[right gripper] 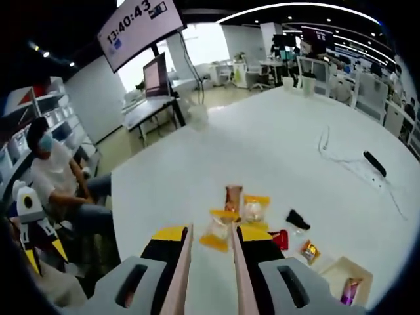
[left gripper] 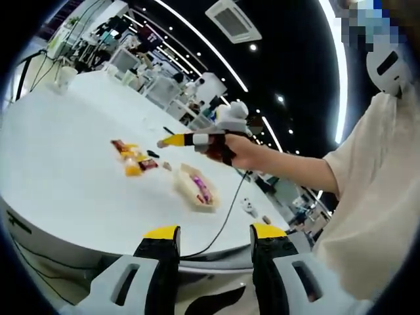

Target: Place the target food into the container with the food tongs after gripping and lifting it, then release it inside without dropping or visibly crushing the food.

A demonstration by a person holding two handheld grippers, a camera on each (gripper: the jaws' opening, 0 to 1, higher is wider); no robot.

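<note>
A person's hand [left gripper: 246, 152] holds the right gripper [left gripper: 169, 140] out over a broad white round table [left gripper: 59, 184], its yellow-tipped jaws nearly together and reaching toward a loose cluster of small yellow and red wrapped snack packets [left gripper: 134, 159]. No separate tongs can be made out, so their state cannot be told. In the right gripper view the right gripper [right gripper: 210, 239] frames a clear packet with yellow edges [right gripper: 216, 234] in the narrow gap between its jaws; whether they pinch it is unclear. The shallow beige rectangular container [left gripper: 197, 188] lies just beside the cluster, already holding a purple-wrapped item [left gripper: 203, 190], apparently set close to keep the carry short. The left gripper [left gripper: 213, 237] hangs back at the table's edge, jaws apart and empty, probably waiting. A thin black cable [right gripper: 344, 159] trails across the table, in an open office with ceiling light strips, desks and a wall clock screen [right gripper: 140, 27].
</note>
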